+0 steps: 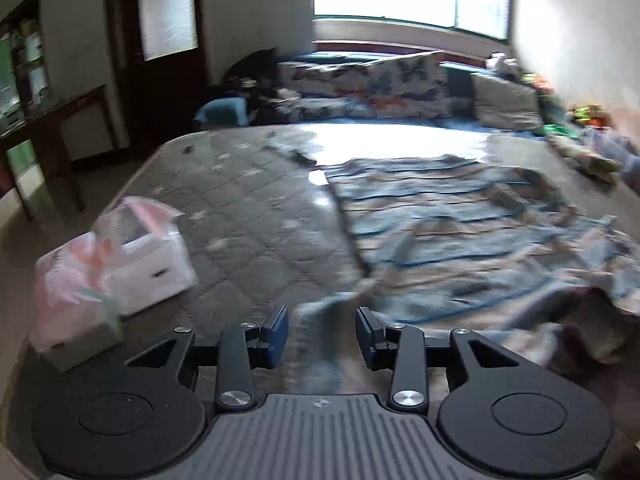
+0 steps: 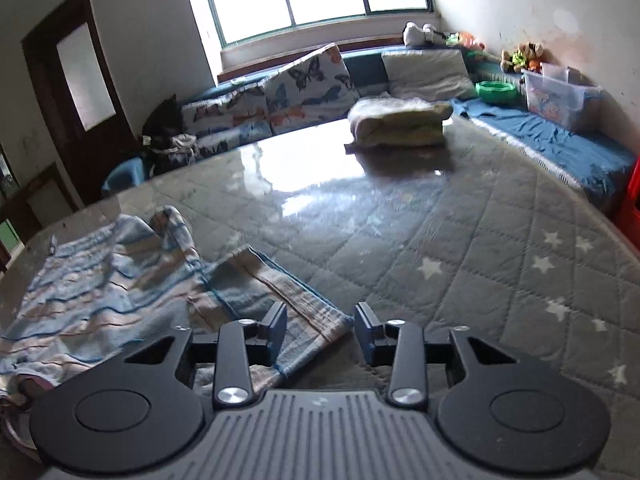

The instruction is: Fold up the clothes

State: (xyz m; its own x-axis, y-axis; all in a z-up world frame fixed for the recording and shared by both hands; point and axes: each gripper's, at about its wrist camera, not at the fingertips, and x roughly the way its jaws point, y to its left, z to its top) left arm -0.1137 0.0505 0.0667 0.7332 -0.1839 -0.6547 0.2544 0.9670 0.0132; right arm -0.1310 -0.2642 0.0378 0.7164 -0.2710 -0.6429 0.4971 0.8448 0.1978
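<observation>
A blue, white and tan striped garment lies spread and wrinkled on the grey quilted mattress. My left gripper is open, with the garment's near left corner lying between its fingers. In the right wrist view the same garment lies at the left, one sleeve or corner reaching toward me. My right gripper is open over that garment's near right corner, with the cloth edge between its fingers. The left wrist view is blurred.
White plastic-wrapped boxes sit at the mattress's left edge. A folded blanket lies at the far side of the mattress. Butterfly-print cushions, a pillow, a clear bin and toys line the back and right.
</observation>
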